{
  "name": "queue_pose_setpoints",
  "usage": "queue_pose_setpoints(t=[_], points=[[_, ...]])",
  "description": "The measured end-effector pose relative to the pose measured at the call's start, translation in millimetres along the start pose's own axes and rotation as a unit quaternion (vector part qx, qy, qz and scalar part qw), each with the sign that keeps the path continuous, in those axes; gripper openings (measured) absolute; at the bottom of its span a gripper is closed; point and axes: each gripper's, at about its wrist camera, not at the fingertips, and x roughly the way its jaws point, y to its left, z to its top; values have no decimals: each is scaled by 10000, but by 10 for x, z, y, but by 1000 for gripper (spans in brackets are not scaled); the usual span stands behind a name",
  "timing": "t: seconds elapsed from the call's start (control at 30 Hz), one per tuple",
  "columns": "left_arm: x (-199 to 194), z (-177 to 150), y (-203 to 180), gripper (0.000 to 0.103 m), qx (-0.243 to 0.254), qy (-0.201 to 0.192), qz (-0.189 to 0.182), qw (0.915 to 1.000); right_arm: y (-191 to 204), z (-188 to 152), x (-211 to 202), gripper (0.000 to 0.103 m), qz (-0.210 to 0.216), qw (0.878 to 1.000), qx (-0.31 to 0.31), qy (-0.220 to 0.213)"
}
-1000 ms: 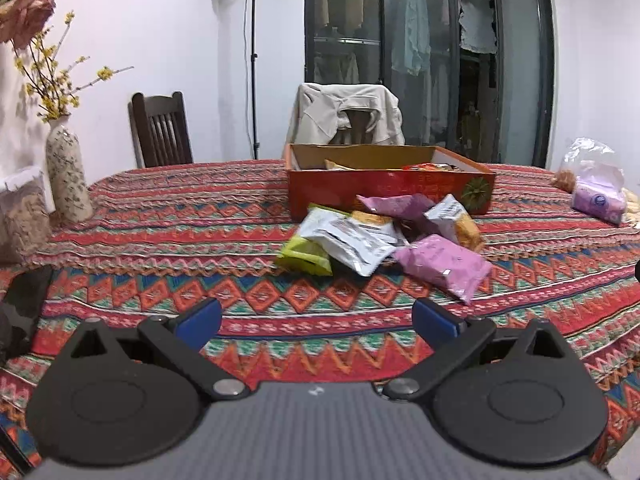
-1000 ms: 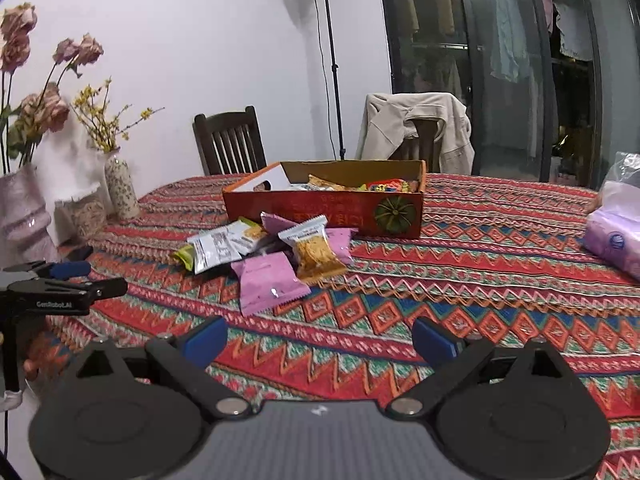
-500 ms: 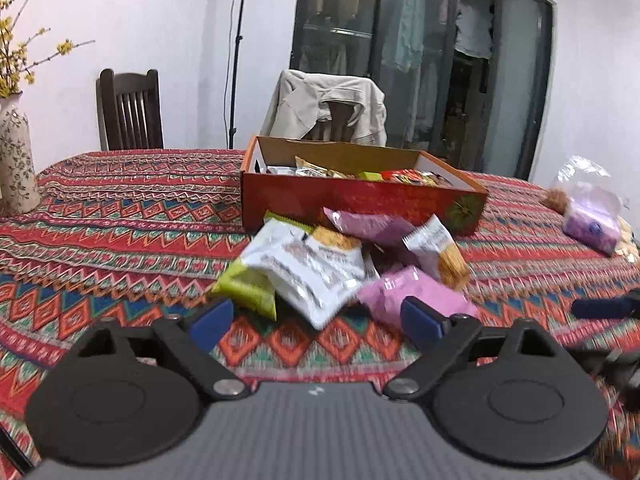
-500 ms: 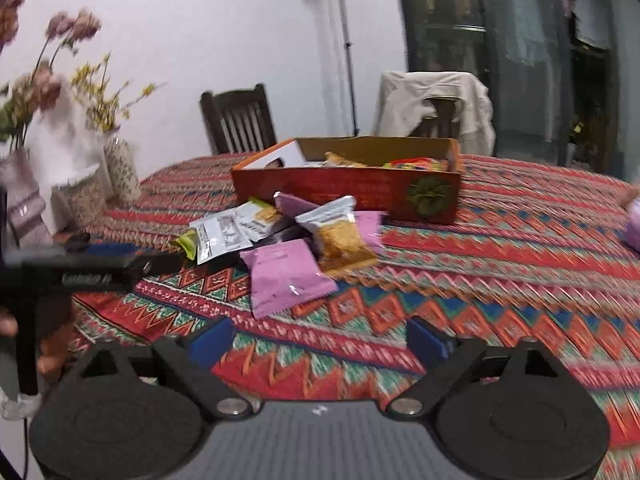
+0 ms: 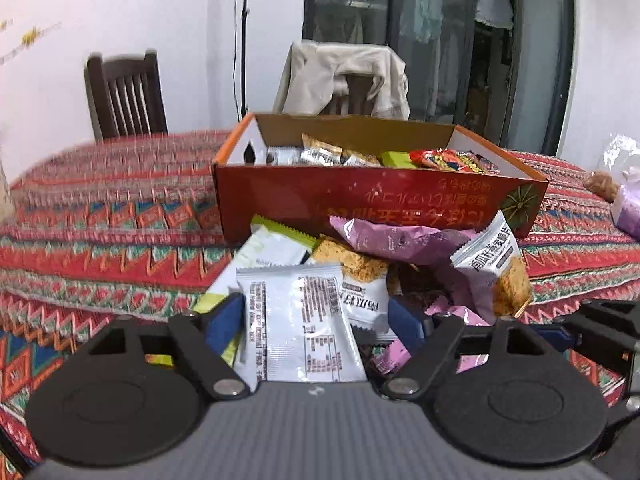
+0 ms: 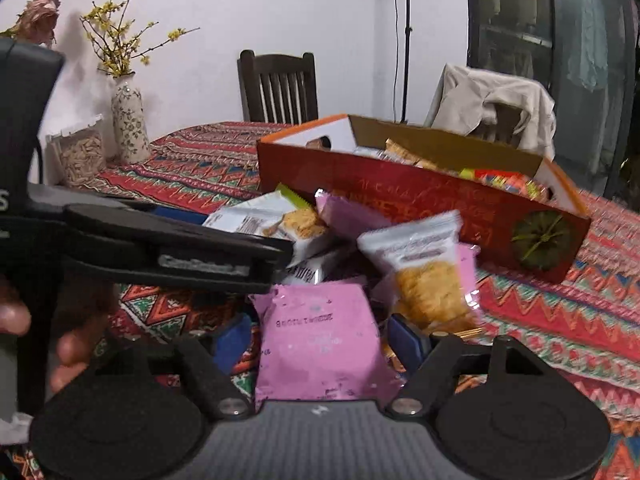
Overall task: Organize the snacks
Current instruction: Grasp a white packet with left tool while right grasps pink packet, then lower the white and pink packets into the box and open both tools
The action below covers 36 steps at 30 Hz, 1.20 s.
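My left gripper [image 5: 316,316] jaws stand open astride the white packet [image 5: 300,324], long axis pointing ahead. My right gripper [image 6: 320,338] jaws stand open astride the pink packet [image 6: 320,340], likewise lengthwise.

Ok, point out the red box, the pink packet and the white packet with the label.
red box [image 5: 360,200], left wrist view, front wall.
pink packet [image 6: 320,340], right wrist view, middle of face.
white packet [image 5: 300,320], left wrist view, printed label.
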Motion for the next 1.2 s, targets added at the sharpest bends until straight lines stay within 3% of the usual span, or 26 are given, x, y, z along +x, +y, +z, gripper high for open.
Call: queue_pose_setpoints(t=[0.03, 0.07, 0.17, 0.33, 0.47, 0.67, 0.9, 1.2], points=[[-13, -15, -17, 49, 131, -14, -4, 9999, -10, 2, 24, 67, 72, 9999, 37, 67], [-43, -30, -19, 48, 201, -8, -53, 9998, -31, 0, 21, 62, 88, 9999, 99, 54], [-158, -70, 25, 42, 44, 96, -393, 9992, -69, -32, -15, 61, 170, 9996, 220, 60], [-571, -264, 7, 42, 184, 40, -260, 9995, -59, -158, -219, 61, 228, 9990, 372, 69], [-945, -398, 34, 42, 164, 16, -478, 9987, 8, -362, -539, 61, 192, 9989, 425, 4], [-1274, -604, 168, 42, -271, 163, -432, 9986, -2, -698, -1032, 61, 123, 9980, 627, -15], [-1443, -604, 123, 42, -262, 34, -431, 9987, -40, -845, -1282, 61, -12, 9972, 745, -55], [-1402, -463, 165, 42, -290, -61, -619, 9976, -72, -798, -1337, 61, -69, 9968, 780, -179]])
